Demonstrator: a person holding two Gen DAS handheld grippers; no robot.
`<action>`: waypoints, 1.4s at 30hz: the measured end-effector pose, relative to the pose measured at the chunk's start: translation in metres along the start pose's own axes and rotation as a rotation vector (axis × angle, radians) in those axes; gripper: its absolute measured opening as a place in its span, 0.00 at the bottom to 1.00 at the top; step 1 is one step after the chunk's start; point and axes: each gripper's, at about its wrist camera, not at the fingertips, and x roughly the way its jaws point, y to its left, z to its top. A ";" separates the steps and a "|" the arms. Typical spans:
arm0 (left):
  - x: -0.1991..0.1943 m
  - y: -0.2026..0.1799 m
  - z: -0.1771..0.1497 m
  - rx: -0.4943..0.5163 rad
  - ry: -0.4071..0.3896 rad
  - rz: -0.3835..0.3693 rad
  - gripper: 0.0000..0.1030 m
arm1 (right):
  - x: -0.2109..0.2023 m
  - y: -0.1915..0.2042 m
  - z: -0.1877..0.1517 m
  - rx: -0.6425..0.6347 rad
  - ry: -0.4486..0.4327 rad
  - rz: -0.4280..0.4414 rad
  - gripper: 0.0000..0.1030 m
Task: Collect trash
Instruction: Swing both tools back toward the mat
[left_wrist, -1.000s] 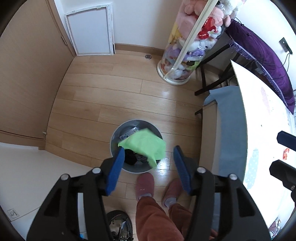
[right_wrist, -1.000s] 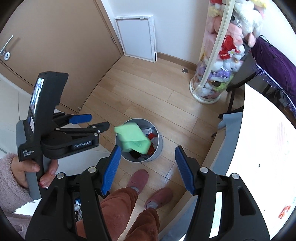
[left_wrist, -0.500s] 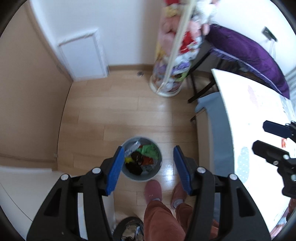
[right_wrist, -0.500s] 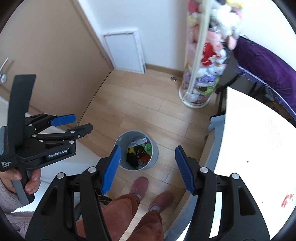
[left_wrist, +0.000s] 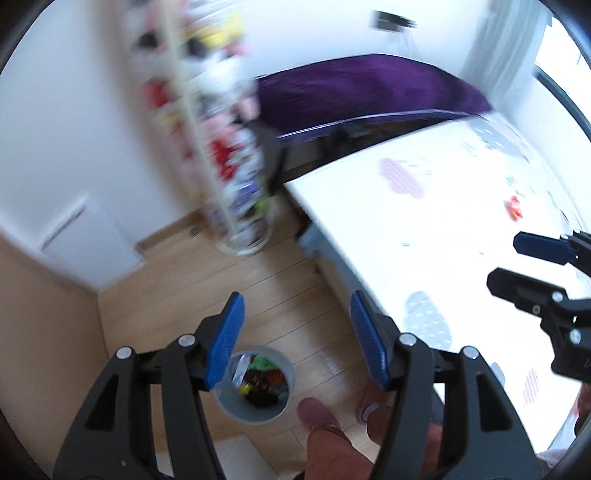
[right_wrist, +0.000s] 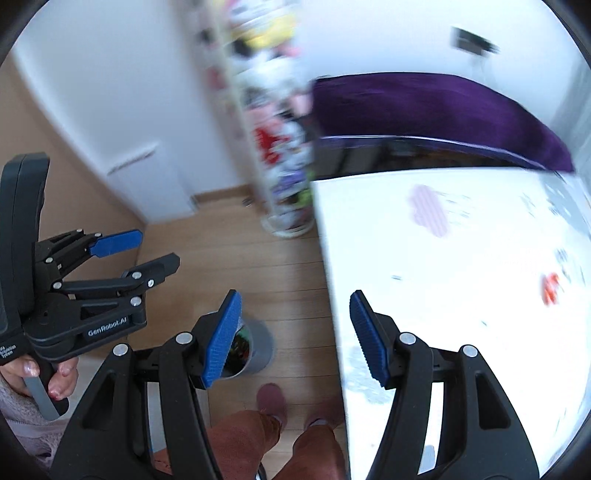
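Observation:
A grey trash bin (left_wrist: 280, 408) stands on the wooden floor below me, holding mixed trash with a green piece on top (left_wrist: 263, 363). It also shows in the right wrist view (right_wrist: 260, 341), partly behind a finger. My left gripper (left_wrist: 295, 334) is open and empty, high above the bin. My right gripper (right_wrist: 293, 332) is open and empty, over the table's left edge. A small red scrap (left_wrist: 514, 206) lies on the white table; it shows blurred in the right wrist view (right_wrist: 550, 288).
The white table (right_wrist: 461, 258) with cloud prints fills the right side. A tall clear tube of plush toys (left_wrist: 236, 155) stands at the back by a purple cloth (left_wrist: 362, 88). My slippered feet (left_wrist: 317, 410) stand beside the bin.
The green piece dropped into the bin. Both grippers then rose and swung right, bringing the table top into view. Both stay open.

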 end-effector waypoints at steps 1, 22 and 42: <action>0.001 -0.015 0.008 0.036 -0.002 -0.019 0.59 | -0.008 -0.016 -0.002 0.036 -0.012 -0.019 0.57; 0.055 -0.377 0.143 0.504 0.002 -0.247 0.63 | -0.124 -0.398 -0.082 0.558 -0.134 -0.327 0.60; 0.264 -0.597 0.220 0.754 0.099 -0.345 0.63 | -0.019 -0.617 -0.101 0.792 -0.101 -0.421 0.60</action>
